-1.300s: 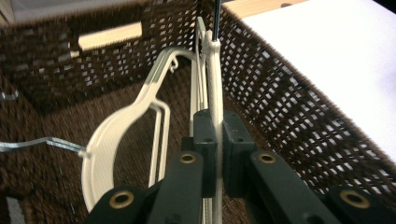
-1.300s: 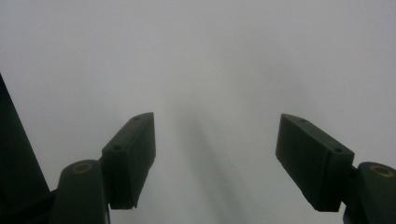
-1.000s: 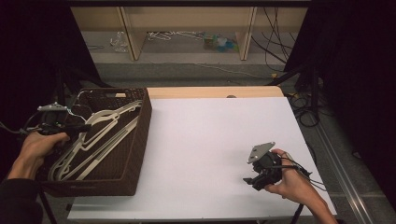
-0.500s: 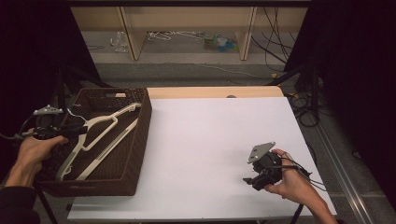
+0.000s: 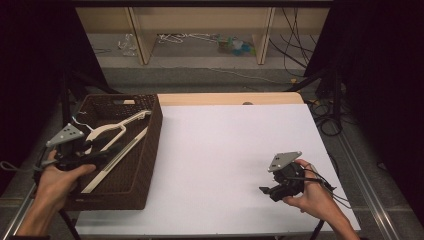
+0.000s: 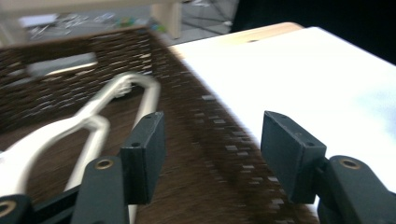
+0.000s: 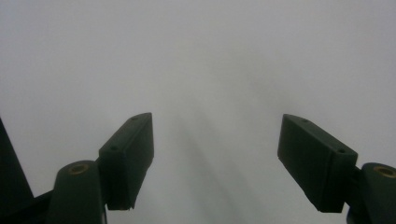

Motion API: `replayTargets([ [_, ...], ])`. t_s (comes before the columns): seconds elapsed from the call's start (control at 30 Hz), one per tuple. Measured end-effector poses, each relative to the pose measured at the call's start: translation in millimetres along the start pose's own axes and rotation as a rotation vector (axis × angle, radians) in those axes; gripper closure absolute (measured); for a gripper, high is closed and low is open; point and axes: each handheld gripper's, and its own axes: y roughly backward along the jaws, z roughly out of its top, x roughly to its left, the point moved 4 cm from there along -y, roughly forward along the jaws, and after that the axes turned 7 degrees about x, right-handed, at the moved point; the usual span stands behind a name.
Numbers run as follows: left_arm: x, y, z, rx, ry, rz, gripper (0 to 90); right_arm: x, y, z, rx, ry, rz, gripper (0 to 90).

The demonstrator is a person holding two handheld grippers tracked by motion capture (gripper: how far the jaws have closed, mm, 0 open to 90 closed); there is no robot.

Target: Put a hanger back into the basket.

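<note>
Looked for lettering, labels, brands, numbers and signs in all three views: found nothing legible.
</note>
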Motion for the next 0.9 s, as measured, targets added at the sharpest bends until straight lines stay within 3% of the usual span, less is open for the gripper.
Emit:
replayTargets([
  [0.23,-50.7,-4.7,-4.7,-0.034,-0.056,-0.063,31.6,-4.0,3.6,-0.9,-0.106,-0.076,-0.031,24.4],
  [0.27,-57.7,-6.1,-7.1,-0.044,-0.044,-0.064,30.4,-4.7,4.7,-1.5,-0.108,-0.079,-0.024,23.5],
  [0.3,-62.6,-6.5,-9.2,-0.044,-0.072,-0.068,29.0,-4.6,4.8,-1.9,-0.118,-0.095,-0.026,22.3],
  [0.37,-73.3,-9.3,-14.5,-0.054,-0.056,-0.086,26.9,-5.6,4.8,-2.5,-0.141,-0.112,-0.025,19.5],
  [0.43,-81.3,-12.8,-19.1,-0.06,-0.049,-0.081,22.1,-5.2,5.0,-3.0,-0.172,-0.124,-0.022,17.5],
  [0.47,-84.3,-14.7,-21.3,-0.058,-0.065,-0.086,20.7,-4.9,4.6,-3.0,-0.192,-0.134,-0.021,17.0],
  [0.67,-104.6,-19.7,-31.8,-0.075,-0.075,-0.133,17.6,-3.7,6.7,-2.3,-0.282,-0.168,-0.048,17.0],
  [0.7,-106.9,-19.9,-33.4,-0.077,-0.1,-0.134,17.6,-3.3,7.7,-1.9,-0.295,-0.169,-0.045,17.0],
  [0.73,-110.6,-20.0,-36.0,-0.077,-0.084,-0.128,17.6,-1.7,9.0,-2.5,-0.295,-0.193,-0.045,17.0],
  [0.9,-122.7,-23.7,-48.4,-0.06,-0.108,-0.163,17.4,2.2,9.7,-6.0,-0.319,-0.187,-0.047,17.0],
])
